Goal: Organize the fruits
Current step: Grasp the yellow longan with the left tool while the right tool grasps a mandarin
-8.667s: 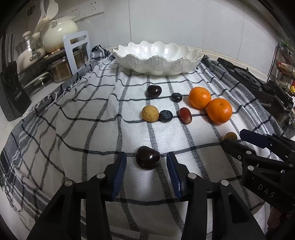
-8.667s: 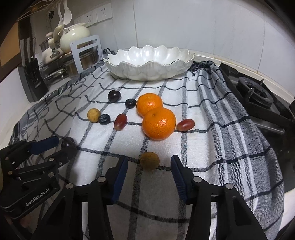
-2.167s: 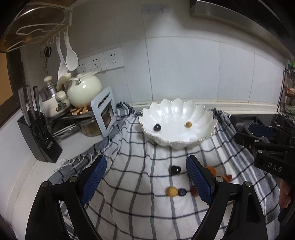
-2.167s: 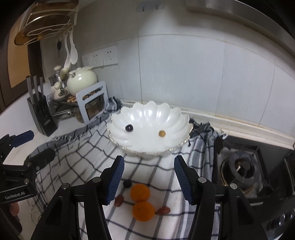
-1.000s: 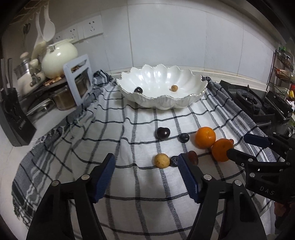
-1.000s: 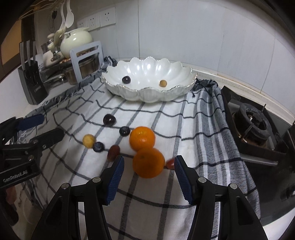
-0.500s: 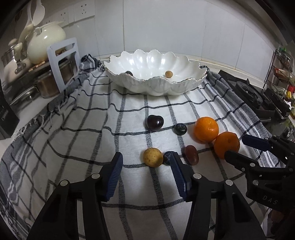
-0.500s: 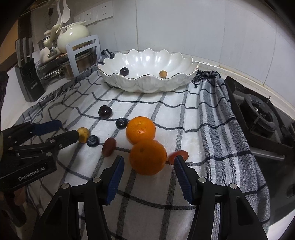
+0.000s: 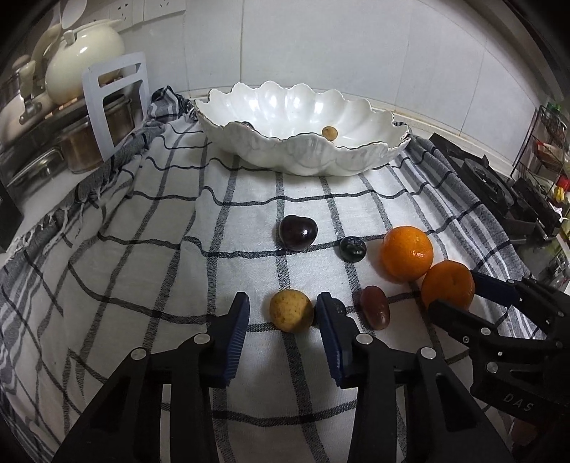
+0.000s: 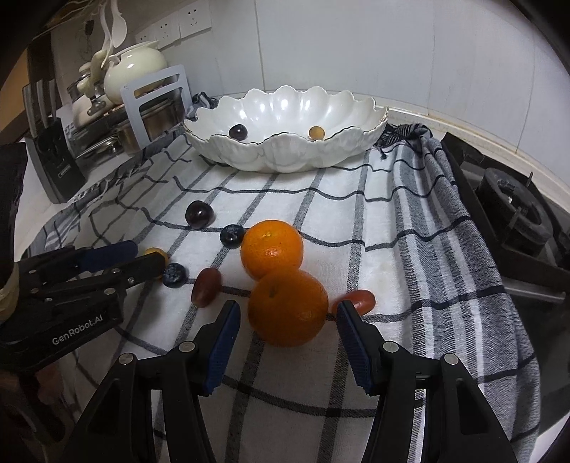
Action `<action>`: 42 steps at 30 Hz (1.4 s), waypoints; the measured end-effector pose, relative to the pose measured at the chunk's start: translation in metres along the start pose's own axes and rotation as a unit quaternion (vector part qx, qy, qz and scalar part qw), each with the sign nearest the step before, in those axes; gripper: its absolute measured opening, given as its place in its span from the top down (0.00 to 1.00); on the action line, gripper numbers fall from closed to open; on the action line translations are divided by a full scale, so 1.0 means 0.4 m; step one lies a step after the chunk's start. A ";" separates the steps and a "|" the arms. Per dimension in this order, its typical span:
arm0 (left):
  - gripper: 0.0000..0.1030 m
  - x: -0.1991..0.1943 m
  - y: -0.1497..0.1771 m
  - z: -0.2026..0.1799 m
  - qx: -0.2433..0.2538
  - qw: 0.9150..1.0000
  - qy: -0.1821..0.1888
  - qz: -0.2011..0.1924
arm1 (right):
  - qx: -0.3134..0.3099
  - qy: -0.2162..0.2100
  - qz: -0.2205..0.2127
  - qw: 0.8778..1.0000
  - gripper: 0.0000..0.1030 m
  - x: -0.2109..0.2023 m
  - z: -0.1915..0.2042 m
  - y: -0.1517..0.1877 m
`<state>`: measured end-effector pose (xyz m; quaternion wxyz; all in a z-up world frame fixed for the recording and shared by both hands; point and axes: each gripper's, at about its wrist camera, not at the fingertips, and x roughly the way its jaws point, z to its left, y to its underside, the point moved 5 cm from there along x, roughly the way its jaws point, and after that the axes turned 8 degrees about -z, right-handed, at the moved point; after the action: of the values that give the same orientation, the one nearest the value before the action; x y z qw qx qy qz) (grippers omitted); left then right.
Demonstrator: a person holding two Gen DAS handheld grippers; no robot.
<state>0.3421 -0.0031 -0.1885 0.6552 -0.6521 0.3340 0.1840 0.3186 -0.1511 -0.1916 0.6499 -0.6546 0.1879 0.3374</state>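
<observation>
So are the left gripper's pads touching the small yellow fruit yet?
Apart. The left wrist view shows cloth on both sides of the yellow fruit between the closing left gripper pads.

Left gripper point(image 9: 281, 313) angled downward, jaws just closing, gap remaining on both sides, nothing clamped. Right gripper point(image 10: 288, 318) angled downward, jaws apart, not gripping.

wall: white tiles point(image 9: 320, 46) | sockets point(image 10: 178, 23) upper left | gas hob point(image 10: 513, 210) right | light: dim
</observation>
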 end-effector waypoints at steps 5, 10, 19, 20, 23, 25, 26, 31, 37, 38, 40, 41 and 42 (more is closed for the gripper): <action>0.68 0.005 -0.003 -0.002 -0.005 1.000 0.006 -0.001 | 0.001 0.001 0.000 1.000 0.45 0.006 -0.002 -0.002; 0.68 0.007 -0.001 -0.002 -0.006 1.000 0.009 0.001 | -0.002 -0.004 0.005 1.000 0.53 0.013 0.003 0.000; 0.75 0.003 0.002 -0.001 -0.016 1.000 0.016 -0.008 | 0.003 -0.006 0.001 1.000 0.54 0.008 0.003 0.000; 0.76 0.001 0.001 -0.001 -0.015 1.000 0.013 -0.009 | 0.003 -0.007 -0.001 1.000 0.54 0.005 0.004 -0.001; 0.76 -0.012 -0.002 -0.002 -0.005 1.000 0.001 -0.016 | -0.001 -0.006 -0.007 1.000 0.54 -0.007 0.008 -0.005; 0.76 -0.024 -0.005 -0.004 -0.001 1.000 -0.002 -0.021 | -0.003 -0.005 -0.011 1.000 0.54 -0.014 0.008 -0.008; 0.76 -0.029 -0.007 -0.004 0.001 1.000 -0.002 -0.023 | -0.002 -0.005 -0.012 1.000 0.54 -0.017 0.007 -0.009; 0.76 -0.058 -0.021 -0.014 0.002 0.999 -0.001 -0.033 | 0.000 -0.008 -0.023 1.000 0.54 -0.040 0.008 -0.023; 0.76 -0.099 -0.049 -0.034 0.010 0.998 -0.002 -0.057 | 0.001 -0.011 -0.047 0.999 0.54 -0.077 0.007 -0.058; 0.76 -0.107 -0.056 -0.035 0.009 0.998 -0.002 -0.062 | 0.002 -0.012 -0.050 0.999 0.54 -0.082 0.007 -0.064; 0.76 -0.120 -0.067 -0.037 0.007 0.998 -0.002 -0.070 | 0.001 -0.013 -0.057 0.998 0.54 -0.092 0.008 -0.076; 0.76 -0.129 -0.075 -0.038 0.007 0.997 -0.002 -0.076 | 0.001 -0.014 -0.063 0.998 0.54 -0.100 0.009 -0.084; 0.76 -0.135 -0.080 -0.039 0.007 0.997 -0.002 -0.080 | 0.000 -0.014 -0.066 0.998 0.54 -0.106 0.010 -0.088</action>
<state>0.3224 -0.0103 -0.1274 0.6730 -0.6718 0.2806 0.1305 0.3122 -0.1524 -0.1366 0.6732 -0.6608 0.1349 0.3032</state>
